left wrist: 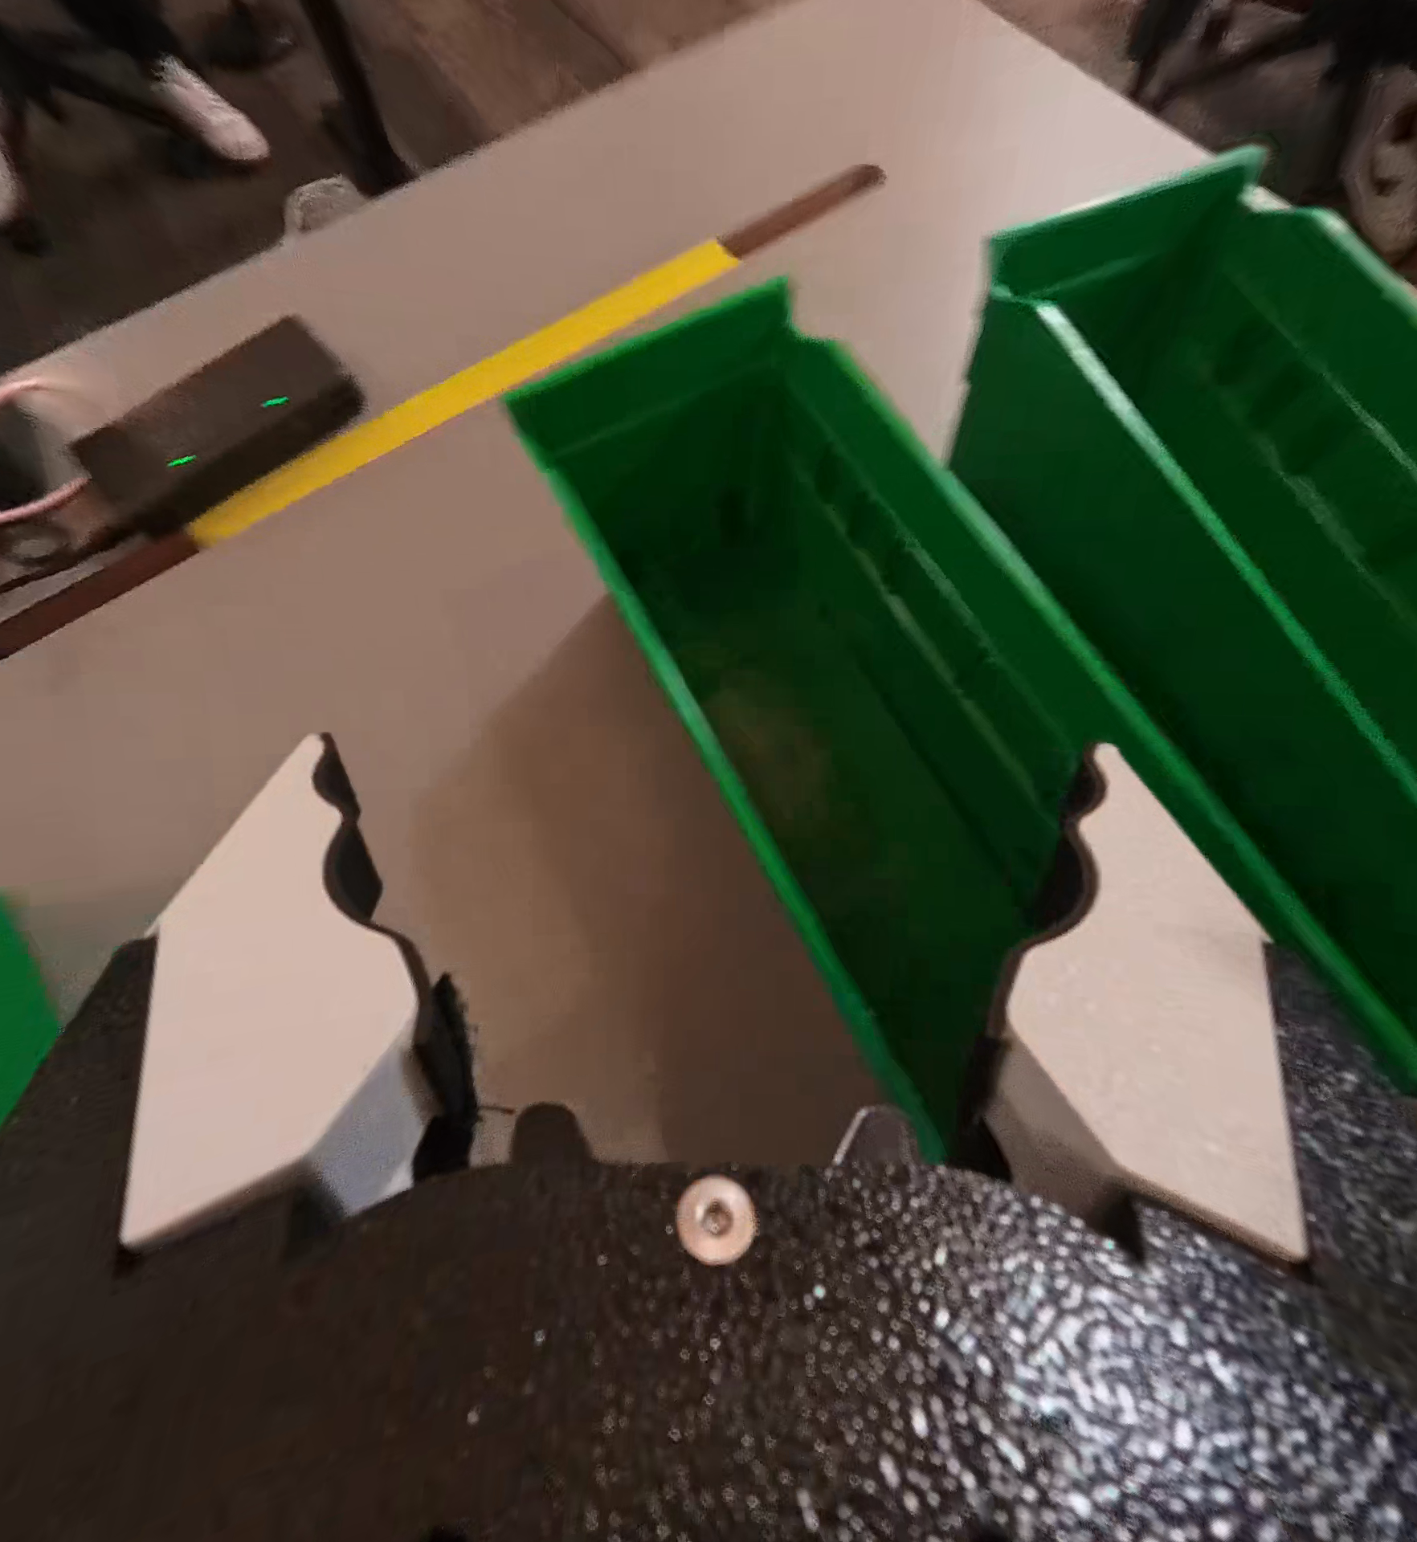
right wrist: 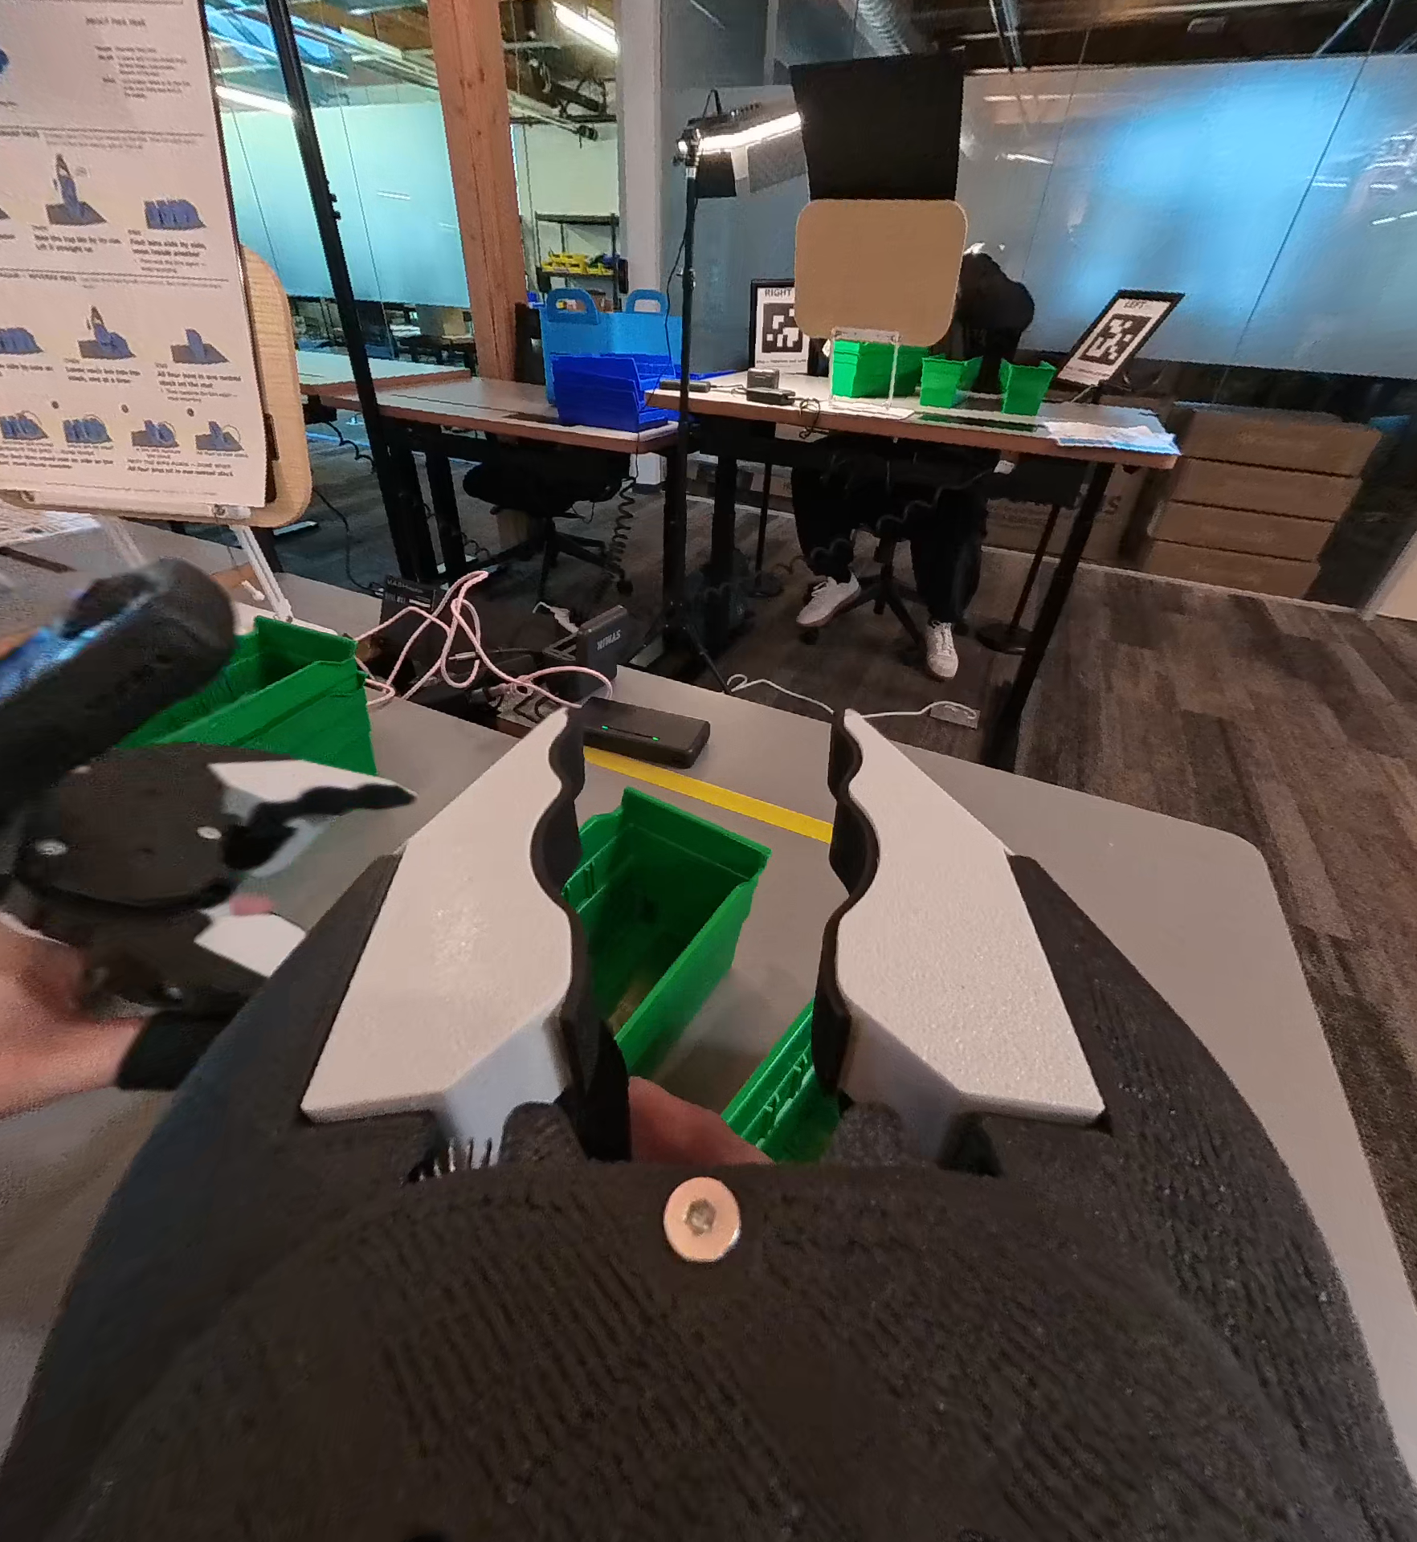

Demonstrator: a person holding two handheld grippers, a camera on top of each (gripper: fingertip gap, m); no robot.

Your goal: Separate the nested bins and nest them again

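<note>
We see the left gripper (left wrist: 709,843) with its fingers wide apart, nothing held between them. A green bin (left wrist: 789,634) stands on the counter (left wrist: 288,718) ahead, its near end reaching in between the fingertips and lying against the inner face of the right-hand finger (left wrist: 1056,884). A second green bin (left wrist: 1239,517) sits just beyond that finger, side by side with the first. Past the left-hand finger lie a yellow tape strip (left wrist: 471,384) and a black box with green lights (left wrist: 213,425).

Our right gripper (right wrist: 701,834) hovers above the counter, fingers apart and empty. Between them, below, stands one green bin (right wrist: 663,901); the ribbed edge of another bin (right wrist: 780,1085) shows by the base of the right-hand finger. Off to the left, more green bins (right wrist: 288,701) sit behind the other gripper, which is blurred.
</note>
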